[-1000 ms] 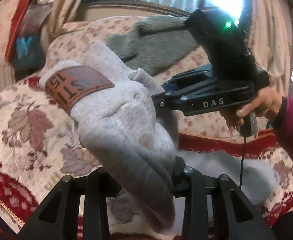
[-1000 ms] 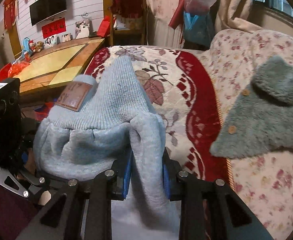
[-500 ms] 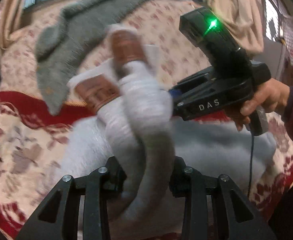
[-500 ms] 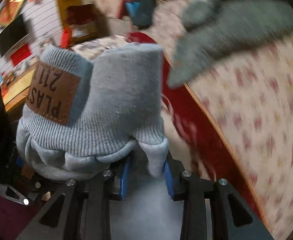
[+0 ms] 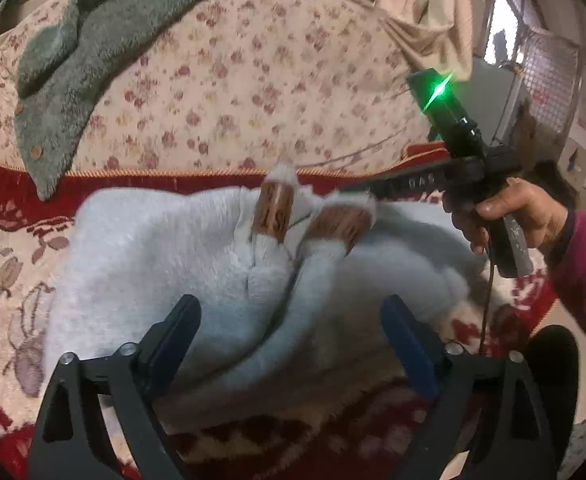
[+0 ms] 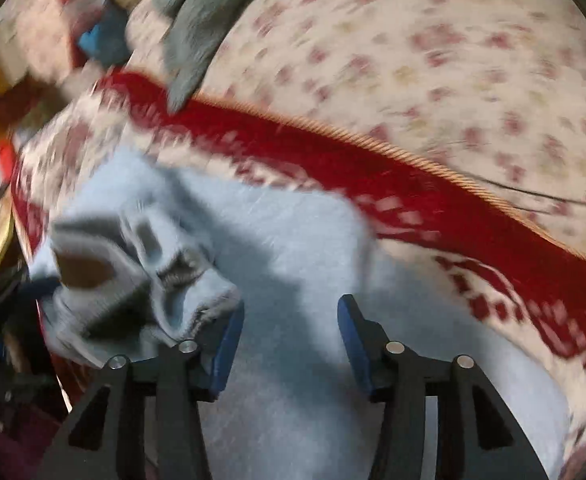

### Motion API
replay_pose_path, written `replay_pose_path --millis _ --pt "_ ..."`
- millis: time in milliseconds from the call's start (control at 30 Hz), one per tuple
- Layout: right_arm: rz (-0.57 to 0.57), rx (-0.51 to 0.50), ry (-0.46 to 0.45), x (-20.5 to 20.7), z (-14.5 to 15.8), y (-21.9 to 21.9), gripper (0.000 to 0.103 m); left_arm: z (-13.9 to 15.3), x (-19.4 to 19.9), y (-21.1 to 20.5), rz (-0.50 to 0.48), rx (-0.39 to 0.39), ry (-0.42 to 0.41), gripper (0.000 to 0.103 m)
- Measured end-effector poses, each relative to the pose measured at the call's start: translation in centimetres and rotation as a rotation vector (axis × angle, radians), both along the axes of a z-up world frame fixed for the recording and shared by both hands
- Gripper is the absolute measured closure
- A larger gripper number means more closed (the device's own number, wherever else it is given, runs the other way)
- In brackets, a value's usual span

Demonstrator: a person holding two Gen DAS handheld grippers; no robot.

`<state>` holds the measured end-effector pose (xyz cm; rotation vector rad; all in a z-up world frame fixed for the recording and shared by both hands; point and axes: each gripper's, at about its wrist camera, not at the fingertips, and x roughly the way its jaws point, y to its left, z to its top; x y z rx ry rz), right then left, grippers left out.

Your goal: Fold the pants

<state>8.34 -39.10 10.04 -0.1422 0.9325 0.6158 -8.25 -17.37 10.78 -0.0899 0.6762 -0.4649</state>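
Now both your left gripper (image 5: pixel 289 320) and right gripper (image 6: pixel 291 334) have just been opening, fingers spread, over the grey pants (image 5: pixel 153 248) on the sofa (image 5: pixel 233 92).

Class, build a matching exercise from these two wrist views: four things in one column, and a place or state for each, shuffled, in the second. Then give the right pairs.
Column 1
1. light blue pants
2. grey fleece garment
3. left gripper
4. brown patch

Column 2
A. draped over the floral sofa back
B. jaws wide apart, nothing pinched
C. sewn on a ribbed cuff
D. heaped on the red-patterned seat cover

Pairs: 1-D, 2-A, 3-B, 4-C
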Motion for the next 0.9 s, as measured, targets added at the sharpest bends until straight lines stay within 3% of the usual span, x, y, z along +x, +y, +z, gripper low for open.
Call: replay_pose_path --millis 167,233,300,367,467,567,667,700,767,900 --pt "-0.020 0.231 -0.062 -2.4 5.9 0.5 0.042 2.3 -0.9 2.1 0.041 0.010 -0.057 0.010" --pt "0.028 0.317 -0.032 -2.5 7.0 2.4 0.036 2.6 -0.4 2.9 0.079 0.037 -0.069 0.009" --pt "0.057 0.325 0.008 -2.6 7.3 5.1 0.035 2.3 0.3 3.8 0.121 0.041 -0.049 0.009" --pt "0.095 0.300 0.030 -2.3 6.8 8.4 0.035 1.8 0.9 4.4 0.144 0.037 -0.022 0.009" --pt "0.100 0.144 0.022 -2.4 4.4 12.4 0.035 0.9 1.0 5.3 0.183 0.071 -0.004 0.009" --pt "0.066 0.014 0.026 -3.5 1.7 12.2 0.035 0.2 0.5 6.6 0.202 0.093 0.011 0.009" --pt "0.030 -0.104 0.049 -5.9 -1.9 9.4 0.035 -0.2 0.5 7.9 0.221 0.081 0.026 0.009" --pt "0.019 -0.084 0.078 -6.3 -3.2 8.4 0.035 -0.3 0.9 8.1 0.223 0.068 0.032 0.009" --pt "-0.040 0.058 0.113 -6.7 -4.5 5.9 0.035 -0.3 1.5 8.0 0.223 0.053 0.037 0.009" --pt "-0.104 0.213 0.168 -7.0 -4.2 3.1 0.035 0.1 2.5 6.2 0.177 0.032 0.031 0.009"
